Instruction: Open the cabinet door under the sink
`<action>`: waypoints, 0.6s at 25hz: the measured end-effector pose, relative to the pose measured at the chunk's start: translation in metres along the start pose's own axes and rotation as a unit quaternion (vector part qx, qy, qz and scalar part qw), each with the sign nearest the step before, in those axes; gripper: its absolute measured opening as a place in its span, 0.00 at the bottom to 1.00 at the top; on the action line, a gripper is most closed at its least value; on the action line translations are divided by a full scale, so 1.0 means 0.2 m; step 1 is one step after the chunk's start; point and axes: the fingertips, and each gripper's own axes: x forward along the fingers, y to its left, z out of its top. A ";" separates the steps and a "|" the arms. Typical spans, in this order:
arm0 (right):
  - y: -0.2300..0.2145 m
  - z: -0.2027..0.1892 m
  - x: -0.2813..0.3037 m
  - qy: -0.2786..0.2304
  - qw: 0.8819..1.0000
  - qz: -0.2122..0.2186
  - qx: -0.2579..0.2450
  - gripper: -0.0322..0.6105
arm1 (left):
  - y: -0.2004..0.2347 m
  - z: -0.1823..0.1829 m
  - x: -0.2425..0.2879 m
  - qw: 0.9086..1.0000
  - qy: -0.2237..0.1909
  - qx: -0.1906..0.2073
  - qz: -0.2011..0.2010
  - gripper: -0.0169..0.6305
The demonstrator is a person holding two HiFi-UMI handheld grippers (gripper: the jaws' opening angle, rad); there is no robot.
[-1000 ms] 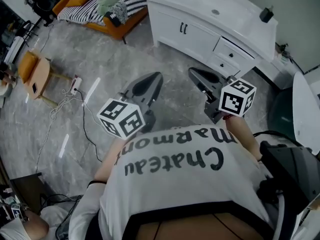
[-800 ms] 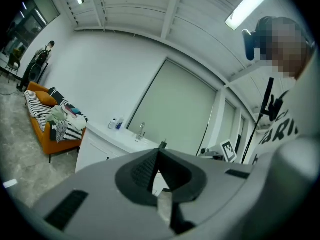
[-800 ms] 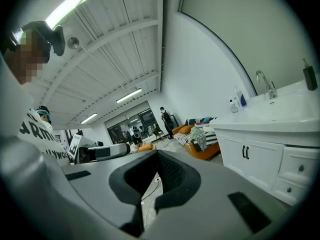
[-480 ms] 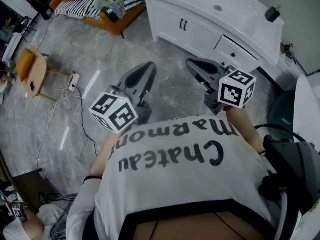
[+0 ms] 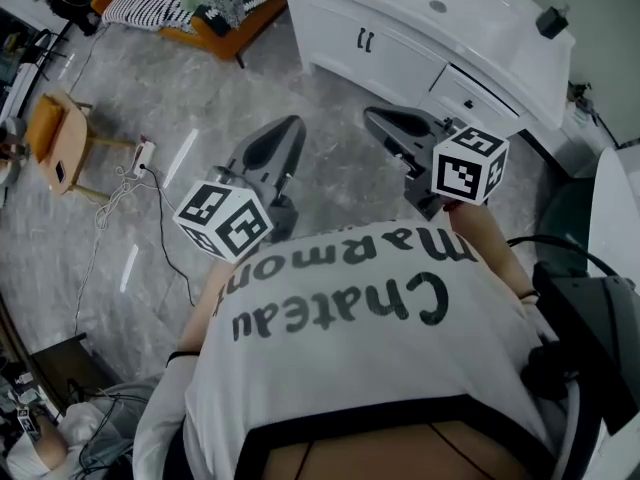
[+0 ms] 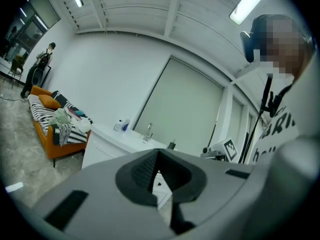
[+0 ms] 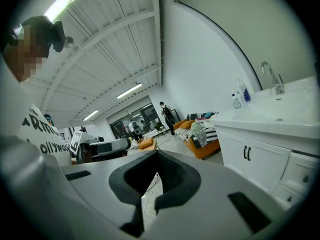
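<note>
A person in a white printed T-shirt [image 5: 350, 348] holds two grippers out over the grey stone-look floor [image 5: 200, 108] – the left gripper [image 5: 290, 128] and the right gripper [image 5: 375, 118], each with its fingers pressed together and nothing between them. Beyond their tips, apart from both, stands the white vanity – its cabinet door [image 5: 345, 36] closed below the counter [image 5: 500, 33] and sink [image 5: 438, 8], two dark handles [image 5: 366, 40] side by side. An orange sofa [image 5: 215, 30] sits past the counter's left end
</note>
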 end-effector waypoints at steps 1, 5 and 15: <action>-0.01 0.01 0.00 0.000 1.000 -0.002 0.003 0.06 | 0.00 0.00 0.01 1.000 0.002 -0.001 -0.002 0.04; -0.05 0.01 0.02 -0.002 1.000 -0.008 0.010 0.06 | 0.04 0.01 0.03 1.000 0.009 -0.004 -0.002 0.04; -0.23 -0.08 0.09 0.003 0.997 -0.058 0.053 0.06 | 0.26 -0.09 0.14 0.998 0.064 0.002 -0.004 0.04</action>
